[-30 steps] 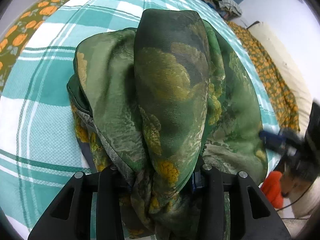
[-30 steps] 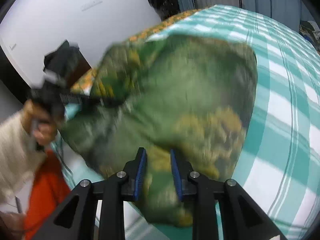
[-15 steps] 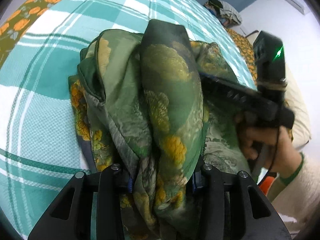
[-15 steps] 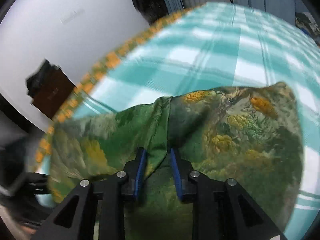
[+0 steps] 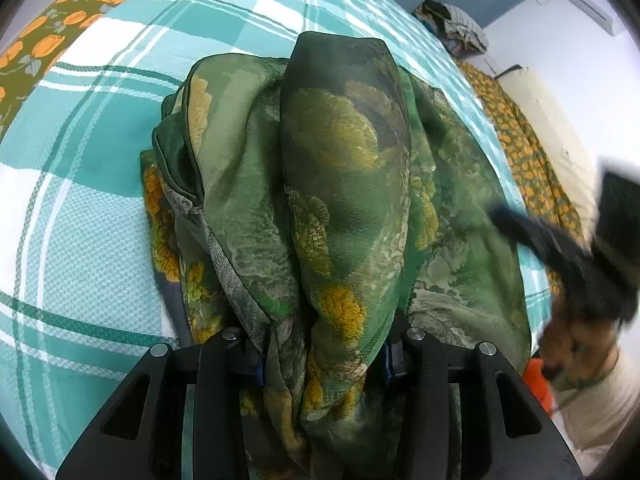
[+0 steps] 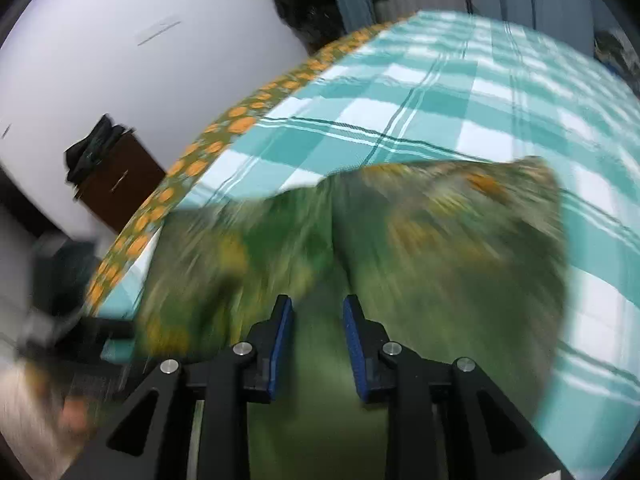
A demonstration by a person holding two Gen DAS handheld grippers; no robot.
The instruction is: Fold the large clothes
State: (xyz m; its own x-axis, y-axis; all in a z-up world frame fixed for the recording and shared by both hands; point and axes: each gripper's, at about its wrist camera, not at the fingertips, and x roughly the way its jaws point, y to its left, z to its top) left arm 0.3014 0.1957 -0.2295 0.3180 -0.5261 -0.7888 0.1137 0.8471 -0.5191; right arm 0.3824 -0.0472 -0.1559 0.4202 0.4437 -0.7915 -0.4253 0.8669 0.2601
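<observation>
A large green garment with yellow flower print lies bunched on the teal and white checked bedspread. My left gripper is shut on a thick gathered fold of it, which drapes up and over the fingers. In the right wrist view the same garment is blurred by motion. My right gripper is open, its blue pads apart with green cloth seen between them but not pinched. The right gripper also shows, blurred, at the right of the left wrist view.
An orange flowered sheet borders the bed's left edge and also its right side. A pile of clothes lies at the far end. A brown cabinet stands by the white wall. The person's hand holds the right gripper.
My right gripper has let go of the garment and pulled back to the right, away from it. My left gripper keeps its hold on the gathered fold, which has lifted slightly.
</observation>
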